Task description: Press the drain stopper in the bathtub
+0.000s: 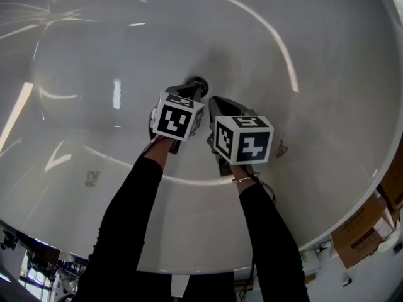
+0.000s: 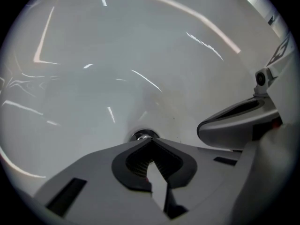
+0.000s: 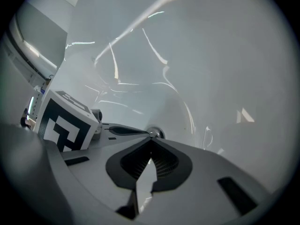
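The white bathtub (image 1: 94, 55) fills the head view, with the round chrome drain stopper (image 1: 198, 82) at the low point of its floor. My left gripper (image 1: 192, 91) is shut and empty, its tips right at the stopper's near edge; whether they touch it is unclear. In the left gripper view the stopper (image 2: 143, 135) peeks out just past the closed tips (image 2: 149, 140). My right gripper (image 1: 213, 100) is also shut and empty, a little nearer and to the right of the drain. In the right gripper view the stopper (image 3: 156, 133) lies just beyond its tips (image 3: 151, 138), with the left gripper's marker cube (image 3: 65, 122) beside it.
The tub's curved rim (image 1: 352, 200) runs along the right and near side. Cardboard boxes (image 1: 362, 231) stand on the floor outside it at lower right. Small marks (image 1: 92, 178) show on the tub's near slope. The right gripper's jaw (image 2: 236, 121) crosses the left gripper view at right.
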`<move>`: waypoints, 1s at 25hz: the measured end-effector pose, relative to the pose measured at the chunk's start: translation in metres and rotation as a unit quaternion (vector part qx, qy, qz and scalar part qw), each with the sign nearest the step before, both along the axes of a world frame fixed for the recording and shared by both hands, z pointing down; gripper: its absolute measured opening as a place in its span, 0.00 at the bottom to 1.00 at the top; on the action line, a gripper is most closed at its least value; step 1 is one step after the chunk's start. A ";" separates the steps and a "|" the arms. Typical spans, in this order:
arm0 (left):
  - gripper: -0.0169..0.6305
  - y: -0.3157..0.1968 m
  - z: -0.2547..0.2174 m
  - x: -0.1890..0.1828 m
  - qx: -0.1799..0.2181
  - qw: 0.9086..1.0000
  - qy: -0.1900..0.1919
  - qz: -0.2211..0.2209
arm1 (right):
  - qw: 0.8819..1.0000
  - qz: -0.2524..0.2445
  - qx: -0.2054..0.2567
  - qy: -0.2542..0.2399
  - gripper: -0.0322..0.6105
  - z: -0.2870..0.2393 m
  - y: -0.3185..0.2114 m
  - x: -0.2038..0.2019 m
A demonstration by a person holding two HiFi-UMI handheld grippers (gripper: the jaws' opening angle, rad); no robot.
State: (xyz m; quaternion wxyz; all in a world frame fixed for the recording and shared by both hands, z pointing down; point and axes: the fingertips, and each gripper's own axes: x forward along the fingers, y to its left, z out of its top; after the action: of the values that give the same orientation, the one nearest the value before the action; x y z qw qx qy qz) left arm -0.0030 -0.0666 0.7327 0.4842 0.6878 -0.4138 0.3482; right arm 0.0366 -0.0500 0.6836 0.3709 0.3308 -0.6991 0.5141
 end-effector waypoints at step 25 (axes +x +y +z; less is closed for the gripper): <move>0.04 0.008 0.025 -0.001 -0.030 1.000 -0.009 0.000 | 1.000 -0.012 -0.015 -0.003 0.05 0.013 0.007 -0.006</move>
State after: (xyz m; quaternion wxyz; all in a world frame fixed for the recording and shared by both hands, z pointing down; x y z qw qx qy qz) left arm -0.0036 -0.0590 0.7574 0.5006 0.6699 -0.4078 0.3666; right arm 0.0302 -0.0435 0.6967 0.3794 0.3152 -0.6962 0.5216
